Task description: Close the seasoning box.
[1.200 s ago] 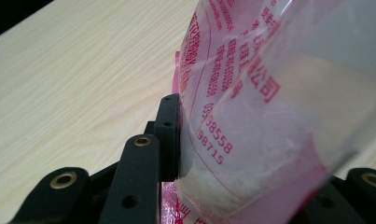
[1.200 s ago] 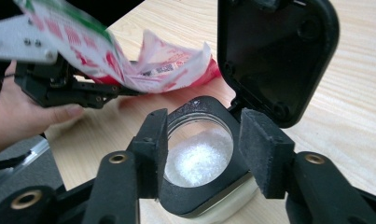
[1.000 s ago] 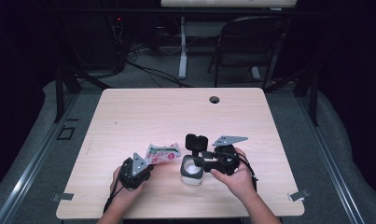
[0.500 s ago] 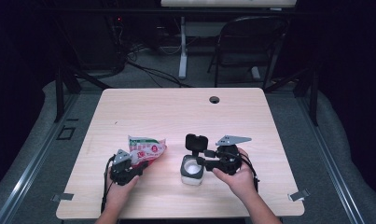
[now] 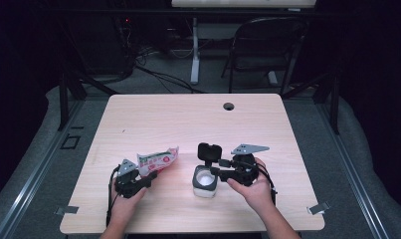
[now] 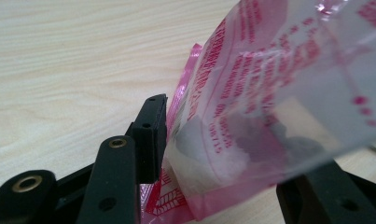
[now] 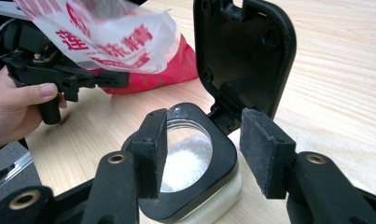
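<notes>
Nearest the table's front edge, the left gripper is sitting low at the left, and its jaws have just been opening; the bag is lying between them. In the left gripper view the left pad is standing just beside the bag's clear and red film, and whether it is touching the film cannot be told, while the right jaw is hidden under the bulging plastic. A second ago this gripper was holding the bag close to the jar; now the hand is sitting further left, and the bag is resting with its red end on the table, well apart from the jar.

To the right, the right gripper is keeping its place, its jaws spread at either side of the jar, as they were a second ago. In the right gripper view the pads are standing over the jar's black rim; whether they are pressing on it cannot be told. White powder is lying inside, and the hinged lid is standing upright behind the opening.

Further back, the grommet is sitting in the table, and a chair is standing beyond the far edge.
</notes>
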### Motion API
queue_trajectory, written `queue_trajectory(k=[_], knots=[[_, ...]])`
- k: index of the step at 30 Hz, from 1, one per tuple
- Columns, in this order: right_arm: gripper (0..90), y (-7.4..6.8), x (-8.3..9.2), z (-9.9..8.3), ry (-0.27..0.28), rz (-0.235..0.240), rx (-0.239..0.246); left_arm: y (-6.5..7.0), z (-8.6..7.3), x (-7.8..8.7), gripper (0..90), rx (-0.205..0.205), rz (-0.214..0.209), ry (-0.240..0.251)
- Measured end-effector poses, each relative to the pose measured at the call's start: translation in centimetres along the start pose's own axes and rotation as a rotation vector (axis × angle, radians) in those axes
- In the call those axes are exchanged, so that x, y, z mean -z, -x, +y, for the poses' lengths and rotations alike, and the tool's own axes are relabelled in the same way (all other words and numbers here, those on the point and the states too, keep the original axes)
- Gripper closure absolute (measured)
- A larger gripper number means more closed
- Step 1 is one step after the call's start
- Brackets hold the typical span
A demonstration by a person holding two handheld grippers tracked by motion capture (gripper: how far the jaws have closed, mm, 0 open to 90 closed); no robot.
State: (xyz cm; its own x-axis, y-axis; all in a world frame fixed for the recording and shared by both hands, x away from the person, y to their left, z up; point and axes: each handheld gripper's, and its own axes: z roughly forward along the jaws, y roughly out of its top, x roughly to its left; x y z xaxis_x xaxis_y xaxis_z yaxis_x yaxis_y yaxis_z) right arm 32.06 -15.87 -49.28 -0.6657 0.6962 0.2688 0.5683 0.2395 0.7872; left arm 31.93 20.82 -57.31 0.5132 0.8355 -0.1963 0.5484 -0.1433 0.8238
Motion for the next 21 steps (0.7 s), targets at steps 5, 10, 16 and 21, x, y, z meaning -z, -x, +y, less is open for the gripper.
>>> queue_trajectory(k=[5, 10, 16, 21], knots=[[51.5, 0.2, 0.1, 0.0, 0.0, -0.005, -0.005, -0.2, 0.4, 0.9, 57.9, 0.01, -0.004, 0.047], [51.6, 0.2, 0.1, 0.0, 0.003, -0.007, -0.009, -0.2, 0.9, 1.8, 63.8, 0.0, -0.013, 0.085], [51.5, 0.2, 0.1, 0.0, 0.006, -0.011, -0.013, -0.1, 1.2, 2.4, 74.1, -0.015, -0.002, 0.094], [51.5, 0.3, 0.2, 0.0, 0.013, -0.014, -0.021, 0.0, 1.5, 2.7, 83.2, -0.034, 0.026, 0.1]])
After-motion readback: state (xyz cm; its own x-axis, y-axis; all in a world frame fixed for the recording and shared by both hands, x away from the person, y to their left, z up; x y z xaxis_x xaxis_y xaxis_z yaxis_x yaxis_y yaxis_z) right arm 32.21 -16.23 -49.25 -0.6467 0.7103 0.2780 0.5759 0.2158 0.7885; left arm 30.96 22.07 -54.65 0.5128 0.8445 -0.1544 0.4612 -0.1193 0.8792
